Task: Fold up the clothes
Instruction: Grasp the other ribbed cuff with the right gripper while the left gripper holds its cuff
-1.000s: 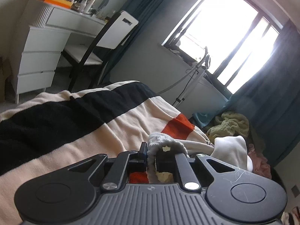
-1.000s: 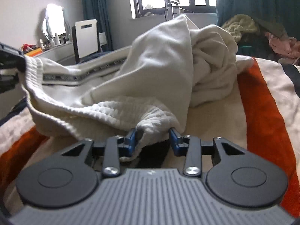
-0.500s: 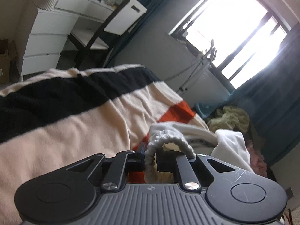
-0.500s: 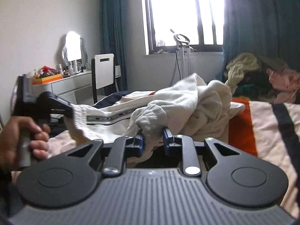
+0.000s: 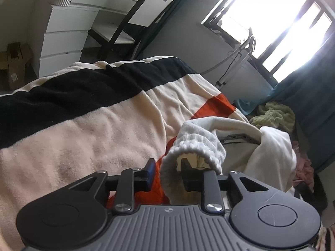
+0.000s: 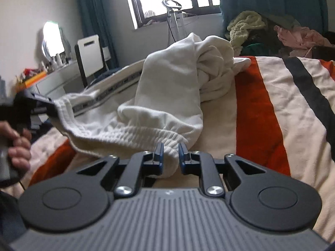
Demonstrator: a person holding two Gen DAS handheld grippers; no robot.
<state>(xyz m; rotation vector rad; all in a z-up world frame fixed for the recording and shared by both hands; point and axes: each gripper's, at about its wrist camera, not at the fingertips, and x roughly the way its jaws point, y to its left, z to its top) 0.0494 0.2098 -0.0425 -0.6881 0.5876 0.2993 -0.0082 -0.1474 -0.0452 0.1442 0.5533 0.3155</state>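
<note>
Two handheld grippers work on a pair of white sweatpants (image 6: 167, 96) lying on a bed covered by a striped blanket (image 6: 293, 108) in cream, black and orange. In the right wrist view, the right gripper (image 6: 170, 155) has its blue-padded fingers (image 6: 159, 152) set a little apart with the ribbed elastic waistband (image 6: 134, 133) bunched between them; the fabric fills the gap and the pads press against it on both sides. The waistband stretches from there across to the left, where the left gripper (image 6: 49, 106) holds its other end, with a person's hand (image 6: 16, 146) wrapped around the handle at the left edge. The rest of the sweatpants rise in a crumpled heap toward the far side of the bed, showing a dark patterned stripe (image 6: 108, 92) along one leg. In the left wrist view, the left gripper (image 5: 167, 171) has its fingers spread apart; the waistband loops over the right-hand finger (image 5: 186, 173) while the left-hand finger (image 5: 150, 171) stands clear of the cloth, so the fabric is hooked rather than pinched. Farther back are a white dresser (image 5: 65, 25), a chair (image 5: 134, 21), a bright window (image 5: 272, 21), teal curtains (image 5: 309, 108) and a pile of other clothes (image 6: 261, 29) at the far right.
</note>
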